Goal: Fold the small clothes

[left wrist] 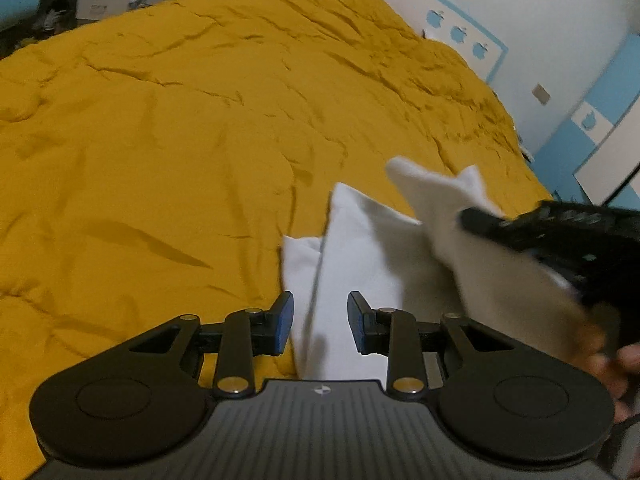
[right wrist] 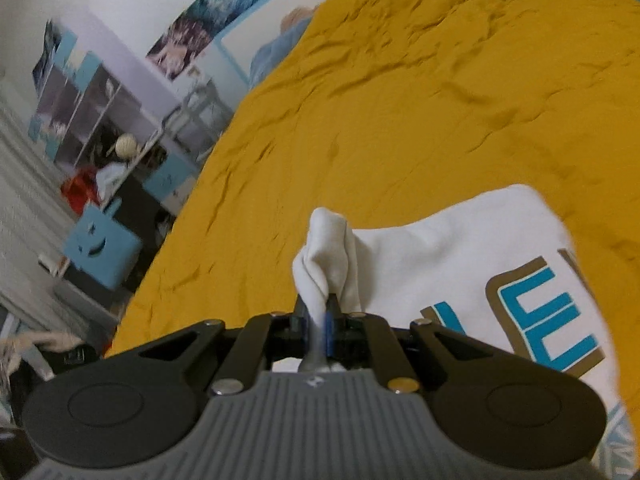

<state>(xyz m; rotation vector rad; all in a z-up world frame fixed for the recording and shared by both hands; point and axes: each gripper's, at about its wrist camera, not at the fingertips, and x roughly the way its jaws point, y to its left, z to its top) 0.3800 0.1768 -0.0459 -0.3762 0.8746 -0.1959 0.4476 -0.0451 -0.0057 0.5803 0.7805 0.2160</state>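
Note:
A small white garment [left wrist: 360, 256] with blue and brown lettering [right wrist: 536, 320] lies on a mustard-yellow bedspread [left wrist: 180, 140]. My left gripper [left wrist: 320, 324] is open, its blue pads either side of a fold of the white cloth, just above it. My right gripper [right wrist: 318, 314] is shut on a bunched edge of the white garment [right wrist: 328, 256] and lifts it. In the left wrist view the right gripper [left wrist: 560, 236] reaches in from the right with lifted cloth.
The yellow bedspread [right wrist: 400, 100] fills most of both views. A white and blue wall [left wrist: 540, 20] borders the bed on the right. Shelves, a blue box [right wrist: 102, 250] and clutter stand beside the bed's other side.

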